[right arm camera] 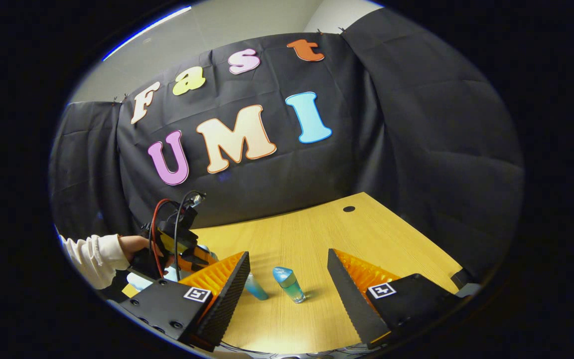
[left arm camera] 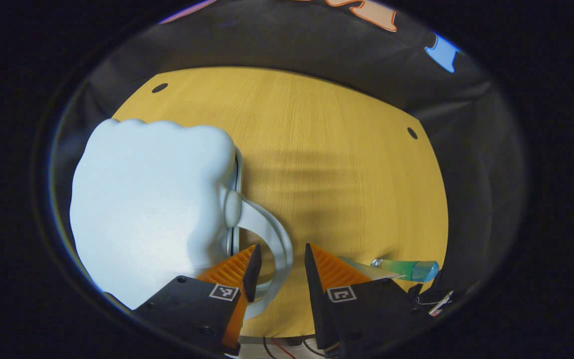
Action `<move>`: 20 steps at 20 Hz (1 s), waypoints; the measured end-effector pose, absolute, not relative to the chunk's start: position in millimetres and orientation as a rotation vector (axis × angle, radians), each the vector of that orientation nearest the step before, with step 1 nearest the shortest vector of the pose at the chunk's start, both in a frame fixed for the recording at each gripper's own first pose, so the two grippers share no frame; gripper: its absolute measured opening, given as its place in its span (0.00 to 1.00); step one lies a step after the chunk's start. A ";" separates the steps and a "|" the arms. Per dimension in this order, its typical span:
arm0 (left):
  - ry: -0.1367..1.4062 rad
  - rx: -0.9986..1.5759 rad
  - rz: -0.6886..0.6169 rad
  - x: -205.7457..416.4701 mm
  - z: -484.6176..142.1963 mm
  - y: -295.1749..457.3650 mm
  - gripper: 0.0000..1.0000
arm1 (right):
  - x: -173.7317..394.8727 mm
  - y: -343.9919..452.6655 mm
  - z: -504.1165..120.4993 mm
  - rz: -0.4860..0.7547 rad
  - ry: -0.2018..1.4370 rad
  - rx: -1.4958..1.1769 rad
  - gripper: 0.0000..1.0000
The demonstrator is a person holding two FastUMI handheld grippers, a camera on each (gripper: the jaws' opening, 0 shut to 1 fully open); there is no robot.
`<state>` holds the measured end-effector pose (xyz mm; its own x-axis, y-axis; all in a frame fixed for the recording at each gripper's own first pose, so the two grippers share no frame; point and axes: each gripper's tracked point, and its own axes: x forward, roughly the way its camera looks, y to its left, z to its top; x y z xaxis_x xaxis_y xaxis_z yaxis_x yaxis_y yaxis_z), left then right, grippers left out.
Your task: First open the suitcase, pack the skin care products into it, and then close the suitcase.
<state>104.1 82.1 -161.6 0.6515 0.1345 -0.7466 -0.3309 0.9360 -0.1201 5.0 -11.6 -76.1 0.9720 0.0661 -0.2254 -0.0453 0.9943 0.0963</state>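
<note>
Fingers of the left gripper (left arm camera: 279, 271) stand apart astride the handle (left arm camera: 279, 239) of the pale, closed suitcase (left arm camera: 152, 209), not yet pinching it. Opening seems the step in hand; next they must close on the handle, or find the lid's edge, and lift. Right of the suitcase lies a green tube (left arm camera: 409, 269). The right gripper (right arm camera: 287, 286) hangs open near a blue-capped bottle (right arm camera: 289, 284) and a second tube (right arm camera: 256, 288). Tabletop (left arm camera: 327, 149) is yellow wood, black cloth behind.
</note>
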 end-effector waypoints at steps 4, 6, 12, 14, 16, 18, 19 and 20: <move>0.879 -0.259 0.304 106.2 -181.4 83.8 0.33 | 7.1 -17.0 -81.0 0.043 0.243 0.102 0.98; 0.903 -0.263 0.311 108.8 -191.9 83.5 0.28 | 8.4 -19.2 -81.5 0.038 0.247 0.103 0.98; 0.947 -0.276 0.330 114.7 -204.4 84.3 0.18 | 10.1 -27.7 -85.0 0.017 0.256 0.099 0.98; 0.947 -0.285 0.324 114.5 -204.4 84.3 0.12 | 12.4 -30.1 -86.3 0.011 0.261 0.099 0.98; 0.941 -0.285 0.305 115.3 -203.5 84.0 0.07 | 16.2 -31.1 -87.0 0.011 0.267 0.096 0.98; 0.933 -0.270 0.284 115.4 -201.1 81.6 0.06 | 19.5 -30.8 -87.1 0.011 0.269 0.086 0.98; 0.924 -0.263 0.275 115.5 -199.7 81.0 0.05 | 20.3 -31.4 -85.6 0.011 0.263 0.081 0.98; 0.916 -0.256 0.270 115.6 -197.1 80.8 0.05 | 20.9 -31.5 -82.8 0.010 0.256 0.076 0.98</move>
<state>115.6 80.8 -197.1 0.5801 0.1207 -0.8056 -0.3363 0.9362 -0.1019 20.9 -31.5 -82.8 0.9674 0.0193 -0.2527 0.0001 0.9971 0.0767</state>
